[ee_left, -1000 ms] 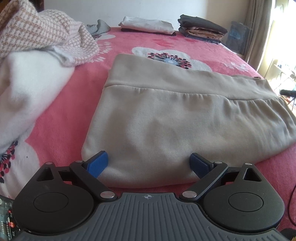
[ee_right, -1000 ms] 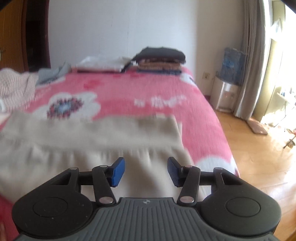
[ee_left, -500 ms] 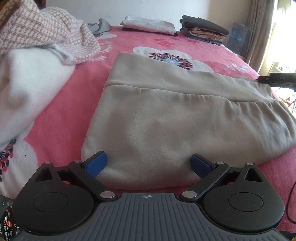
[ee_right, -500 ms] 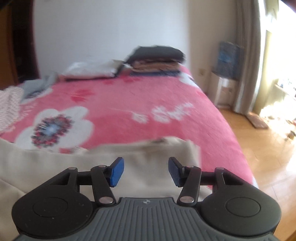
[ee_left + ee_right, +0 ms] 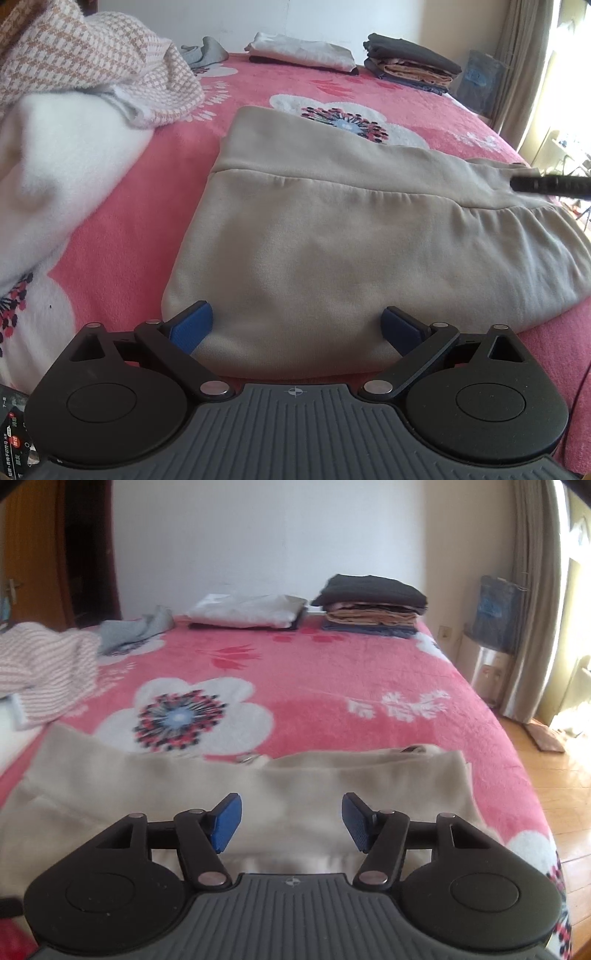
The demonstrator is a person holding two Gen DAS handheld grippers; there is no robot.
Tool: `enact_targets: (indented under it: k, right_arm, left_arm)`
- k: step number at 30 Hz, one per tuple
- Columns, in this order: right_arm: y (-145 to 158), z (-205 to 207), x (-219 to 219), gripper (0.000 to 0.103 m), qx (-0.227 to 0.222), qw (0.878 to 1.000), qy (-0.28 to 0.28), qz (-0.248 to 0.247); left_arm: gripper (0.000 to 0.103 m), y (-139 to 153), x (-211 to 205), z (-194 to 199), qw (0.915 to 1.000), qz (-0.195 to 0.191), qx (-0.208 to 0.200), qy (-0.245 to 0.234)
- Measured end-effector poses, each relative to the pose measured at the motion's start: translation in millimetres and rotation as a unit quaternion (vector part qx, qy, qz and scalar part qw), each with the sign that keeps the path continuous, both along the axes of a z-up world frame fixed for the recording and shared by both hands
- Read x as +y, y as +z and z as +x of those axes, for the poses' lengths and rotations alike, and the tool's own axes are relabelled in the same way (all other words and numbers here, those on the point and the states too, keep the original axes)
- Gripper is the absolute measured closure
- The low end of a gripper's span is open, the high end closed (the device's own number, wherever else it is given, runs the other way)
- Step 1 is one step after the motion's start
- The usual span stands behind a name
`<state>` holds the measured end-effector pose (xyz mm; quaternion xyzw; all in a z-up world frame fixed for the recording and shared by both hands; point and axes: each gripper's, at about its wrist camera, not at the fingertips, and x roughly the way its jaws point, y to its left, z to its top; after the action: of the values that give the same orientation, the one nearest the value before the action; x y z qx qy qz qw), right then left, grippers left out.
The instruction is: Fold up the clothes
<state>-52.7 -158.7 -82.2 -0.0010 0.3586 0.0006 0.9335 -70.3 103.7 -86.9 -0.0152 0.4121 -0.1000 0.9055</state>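
Left claw and right claw: both open, gripping nothing.
Beige garment lies flat on the pink bed; each claw sits at its near edge.

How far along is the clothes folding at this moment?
Done: two folded stacks at the far end of the bed. In hand: the beige garment lies flat, with the left tool and right tool open over it, gripping nothing. Left: the loose pile of checked and white clothes.
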Motion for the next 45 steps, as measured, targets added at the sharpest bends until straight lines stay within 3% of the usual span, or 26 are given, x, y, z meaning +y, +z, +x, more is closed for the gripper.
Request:
enact_targets:
  k: [2,4,6,11,14,17,26,31,35,41,45]
  right_arm:
    - [-1.2,-6.9,7.9,0.032,0.005,1.0,0.004,0.002]
    - [-23.9,-6.8,17.9,0.025,0.042,0.999,0.008,-0.007]
    - [-34.7,-10.4,30.2,0.019,0.028,0.999,0.013,-0.045]
    - [-5.0,-7.2,30.4,0.017,0.031,0.998,-0.019,-0.042]
    - [-1.2,-11.2,30.0,0.0,0.038,0.998,-0.022,-0.054]
    - [-30.8,-7.3,27.6,0.0,0.096,0.994,-0.022,-0.044]
    - [-13.0,-11.8,27.9,0.0,0.062,0.995,-0.048,-0.065]
    - [-34.4,-7.2,21.2,0.0,0.082,0.994,-0.061,-0.038]
    - [-31.4,-1.4,21.6,0.0,0.099,0.992,-0.064,-0.038]
    - [-31.0,2.1,21.2,0.0,0.111,0.991,-0.059,-0.037]
    - [-30.9,-0.2,21.6,0.0,0.108,0.992,-0.056,-0.038]
  left_arm:
    - [0.003,0.4,0.0,0.0,1.0,0.0,-0.001,0.0]
    - [0.003,0.7,-0.1,0.0,1.0,0.0,-0.001,0.0]
    - [0.003,1.4,-0.1,0.6,1.0,-0.001,0.001,-0.001]
    - [0.003,1.7,1.9,1.8,1.0,-0.005,0.002,-0.005]
    - [0.003,1.8,3.3,3.0,0.9999,-0.01,0.004,-0.002]
    - [0.003,5.8,5.2,2.3,0.9999,-0.016,0.003,0.004]
    - [0.003,13.1,16.2,5.6,0.9991,-0.029,0.004,0.03]
    - [0.003,15.1,14.6,7.9,0.9988,-0.032,0.005,0.037]
    - [0.003,18.7,17.2,10.3,0.9981,-0.04,-0.001,0.046]
    - [0.0,18.7,33.0,22.5,0.9942,-0.072,0.009,0.08]
    - [0.0,12.2,48.7,35.7,0.9884,-0.115,0.032,0.094]
